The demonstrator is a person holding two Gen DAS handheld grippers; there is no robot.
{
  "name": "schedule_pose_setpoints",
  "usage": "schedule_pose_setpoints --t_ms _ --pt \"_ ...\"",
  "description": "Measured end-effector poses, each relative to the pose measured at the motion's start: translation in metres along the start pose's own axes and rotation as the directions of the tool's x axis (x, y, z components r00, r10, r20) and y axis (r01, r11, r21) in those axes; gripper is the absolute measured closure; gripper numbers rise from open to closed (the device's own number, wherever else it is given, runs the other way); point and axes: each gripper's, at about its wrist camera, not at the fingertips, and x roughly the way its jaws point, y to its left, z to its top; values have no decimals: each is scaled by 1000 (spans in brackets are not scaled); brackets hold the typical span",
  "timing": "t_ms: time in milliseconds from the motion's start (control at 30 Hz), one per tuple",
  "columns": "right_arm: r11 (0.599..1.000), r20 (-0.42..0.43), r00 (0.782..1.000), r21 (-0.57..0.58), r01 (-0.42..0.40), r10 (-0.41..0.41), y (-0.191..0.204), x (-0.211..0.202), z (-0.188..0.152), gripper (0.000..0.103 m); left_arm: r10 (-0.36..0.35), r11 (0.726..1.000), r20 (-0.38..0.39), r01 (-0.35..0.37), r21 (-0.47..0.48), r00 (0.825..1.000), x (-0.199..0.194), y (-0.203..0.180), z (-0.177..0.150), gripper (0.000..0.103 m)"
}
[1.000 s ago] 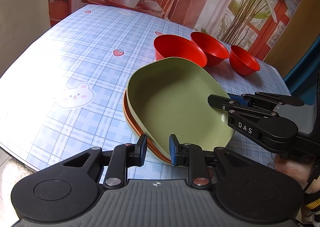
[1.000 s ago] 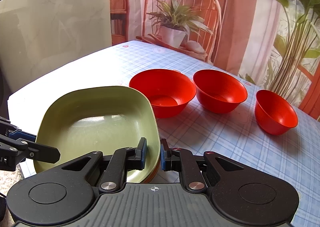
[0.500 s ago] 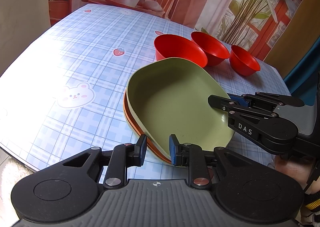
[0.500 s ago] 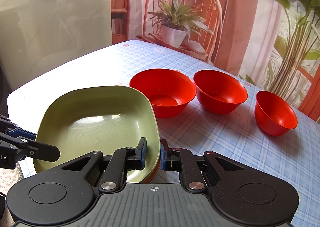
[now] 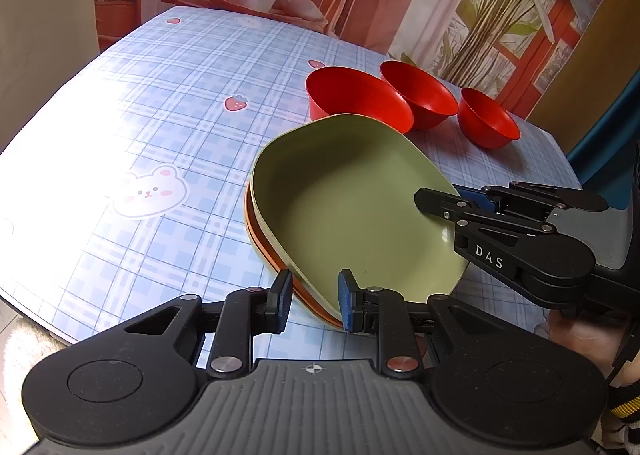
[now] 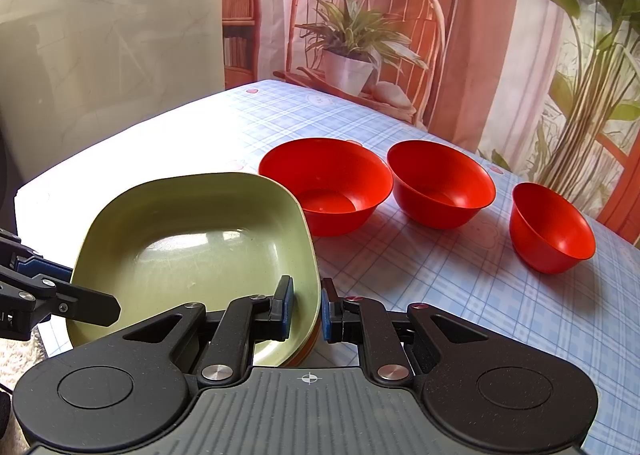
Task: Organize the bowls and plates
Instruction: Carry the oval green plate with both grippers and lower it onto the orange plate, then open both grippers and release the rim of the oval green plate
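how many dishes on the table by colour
red bowls: 3
green plate, top of the stack: 1
orange plate, only its edge showing under the green one: 1
total: 5

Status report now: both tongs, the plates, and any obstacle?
Left tongs and right tongs both shut on plate stack rim. Green plate on top, orange plate beneath. Three red bowls close behind, apart.
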Motion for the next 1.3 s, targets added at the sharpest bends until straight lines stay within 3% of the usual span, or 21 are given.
schedule_pose_setpoints --t_ms 400,700,900,1000,1133,1300 --pt "1000 6 1000 -18 23 -22 -1 0 1 95 10 1000 3 -10 -2 1000 1 0 3 77" --pt "1000 -6 1000 -13 27 -27 -1 5 -3 95 31 1000 -24 -31 5 999 2 0 3 69" --pt "1000 -7 1000 -11 29 -29 -1 5 -4 95 47 999 7 -47 -5 999 -5 3 4 66" --pt "999 -8 999 -9 32 -32 -2 6 -3 95 59 998 31 -59 -11 998 -9 6 4 67" --pt "999 -9 999 -6 32 -32 -2 6 -4 95 35 999 45 -34 -5 998 -10 6 4 84" --pt "999 -6 999 3 39 -39 -3 5 -4 94 54 998 33 -55 12 998 -3 2 5 84"
